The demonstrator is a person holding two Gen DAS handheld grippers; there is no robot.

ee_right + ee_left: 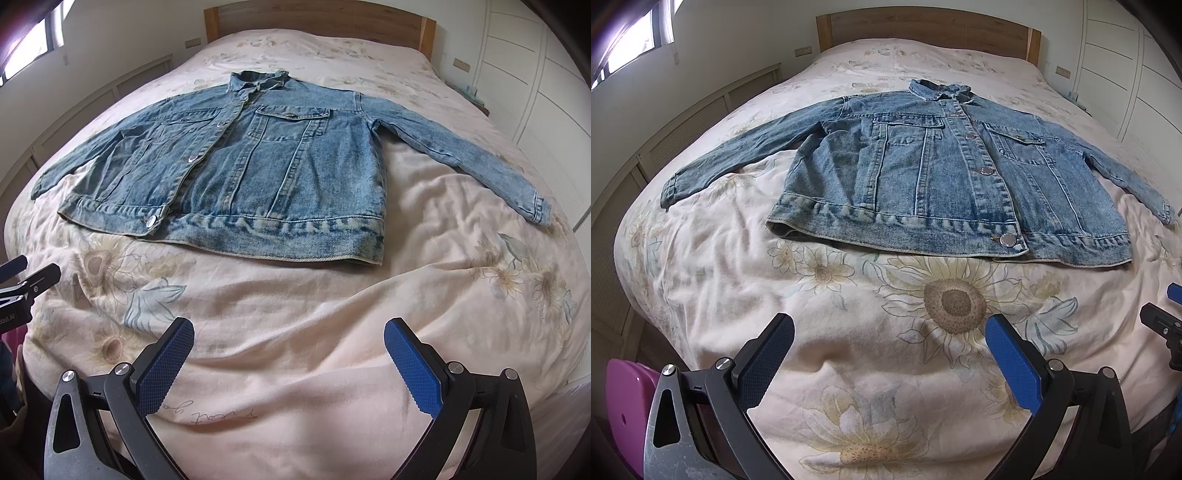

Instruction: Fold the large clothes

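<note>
The left wrist view is showing a purple thing at its lower left edge, cut off and hard to identify; the right wrist view is showing handwriting on the bedspread. The denim jacket is lying flat on the bed, sleeves spread, well ahead of the left claw and right claw, both gaping wide and holding nothing.
</note>
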